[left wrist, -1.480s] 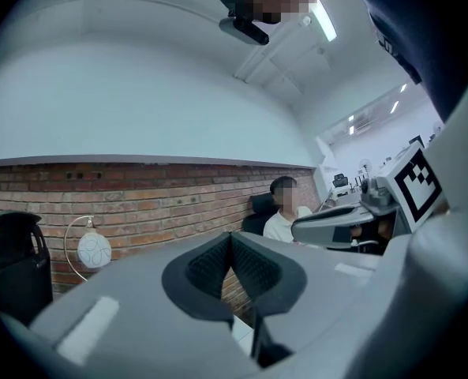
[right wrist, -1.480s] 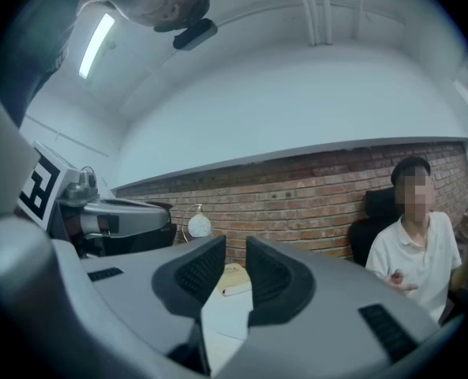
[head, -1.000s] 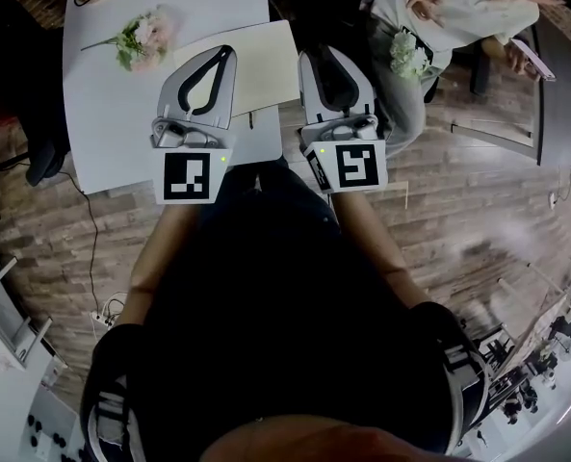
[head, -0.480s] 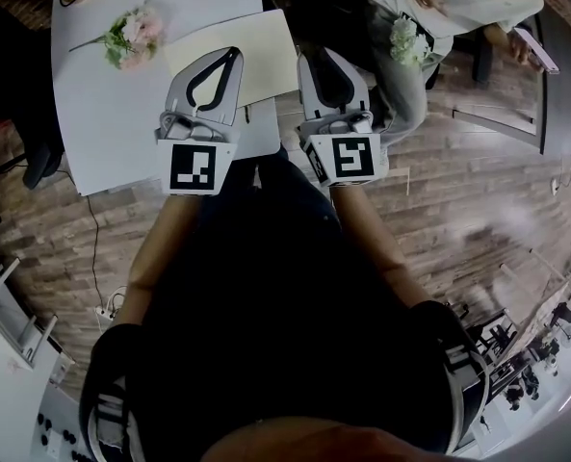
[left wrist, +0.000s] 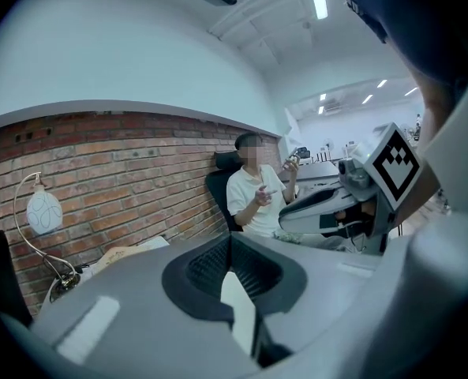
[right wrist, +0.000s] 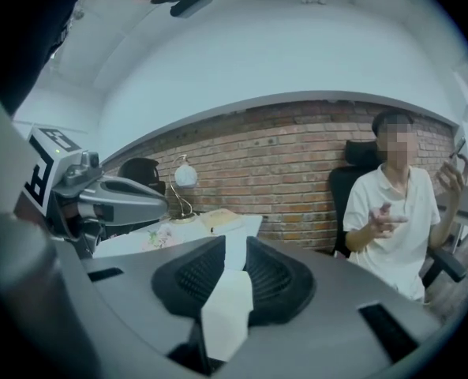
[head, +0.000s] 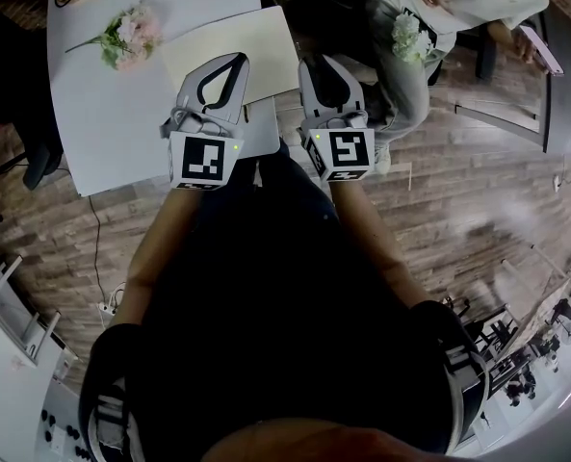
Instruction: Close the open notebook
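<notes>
We count two claws, one in each hand. The left claw (head: 235,59) is clenched, its pad tips meeting with nothing between them. The right claw (head: 322,62) stands slightly parted by a narrow gap and grips nothing. One cream notebook (head: 256,46) lies flat at the far right corner of the single white bench (head: 121,123). From the head view, the left claw's tips overlap its near edge. We see two bunches of flowers, one (head: 129,37) on the bench and one (head: 408,38) on the lap of the one seated person (head: 468,3). One round lamp (right wrist: 185,175) stands by the brick wall.
</notes>
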